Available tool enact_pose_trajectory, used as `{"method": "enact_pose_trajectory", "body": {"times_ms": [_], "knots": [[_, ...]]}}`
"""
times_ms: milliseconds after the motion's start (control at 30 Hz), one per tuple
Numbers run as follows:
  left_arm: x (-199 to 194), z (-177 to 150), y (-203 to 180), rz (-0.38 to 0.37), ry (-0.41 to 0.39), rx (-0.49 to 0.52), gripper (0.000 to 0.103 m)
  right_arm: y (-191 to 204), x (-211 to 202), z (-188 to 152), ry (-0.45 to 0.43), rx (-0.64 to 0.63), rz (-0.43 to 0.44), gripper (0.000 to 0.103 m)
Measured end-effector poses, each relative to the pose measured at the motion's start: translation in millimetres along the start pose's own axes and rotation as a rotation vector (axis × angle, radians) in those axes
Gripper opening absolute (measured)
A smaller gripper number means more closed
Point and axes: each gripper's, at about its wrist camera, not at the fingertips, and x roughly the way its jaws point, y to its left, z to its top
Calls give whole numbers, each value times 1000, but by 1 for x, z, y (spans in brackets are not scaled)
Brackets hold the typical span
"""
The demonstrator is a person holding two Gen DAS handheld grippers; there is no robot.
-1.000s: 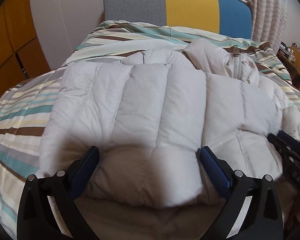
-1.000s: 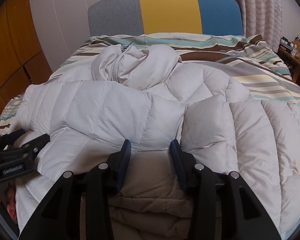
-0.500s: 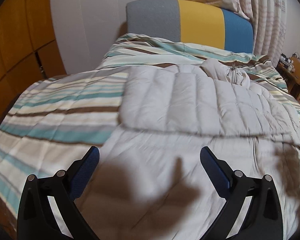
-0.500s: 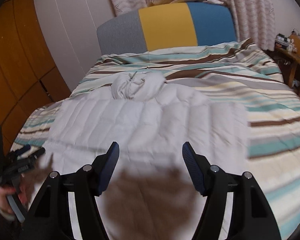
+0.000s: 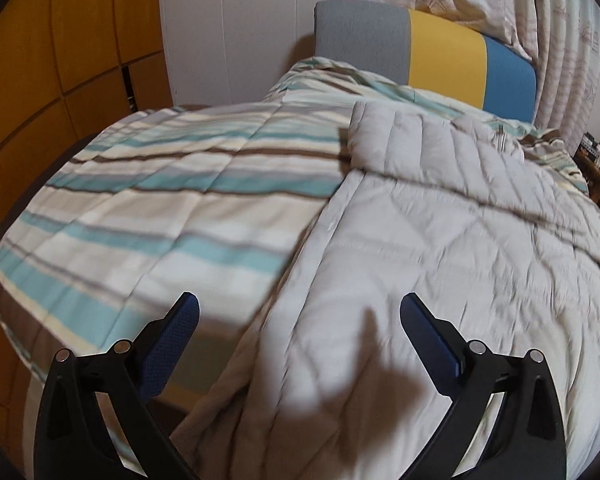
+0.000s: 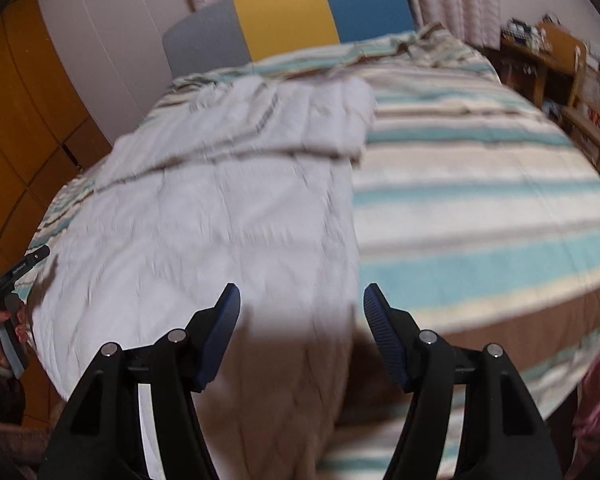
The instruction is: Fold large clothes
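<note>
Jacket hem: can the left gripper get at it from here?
Probably yes. The left gripper is open above the puffer jacket, whose near edge hangs off the bed, with nothing between.

A home bedroom. A bed with a striped duvet (image 5: 172,208) fills the middle, its grey, yellow and blue headboard (image 5: 424,52) at 12 o'clock. Patterned curtains (image 5: 560,40) hang at 1 o'clock, orange wardrobe panels (image 5: 52,48) stand at 10 o'clock, and cluttered wooden furniture (image 6: 548,64) sits at 2 o'clock.

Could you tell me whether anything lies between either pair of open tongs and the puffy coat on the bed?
Nothing visible does: the coat lies bare below the left tongs and right tongs.
</note>
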Motion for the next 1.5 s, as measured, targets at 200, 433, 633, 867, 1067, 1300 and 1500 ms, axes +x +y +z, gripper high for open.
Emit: {"method": "enact_pose_trajectory", "body": {"times_ms": [200,433,633,867,1067,1300,1500], "knots": [[-5,-35,9,-32,53,-7,93,-3,-2,-36,83,0,11,63],[-19,-64,6,-46,31,57,92,0,0,-63,166,-23,34,63],[-20,-79,9,-80,81,22,88,-7,12,-73,218,32,100,44],[-38,-70,-11,-154,83,27,27,-2,5,-58,176,44,224,15],[-54,-32,-13,-275,30,-47,15,-2,-15,-25,46,77,306,14],[-55,27,-26,-368,-33,-61,14,-4,-23,21,-73,145,380,14],[-33,77,-38,-396,-35,-63,14,-11,-14,69,-152,192,396,14]]}}
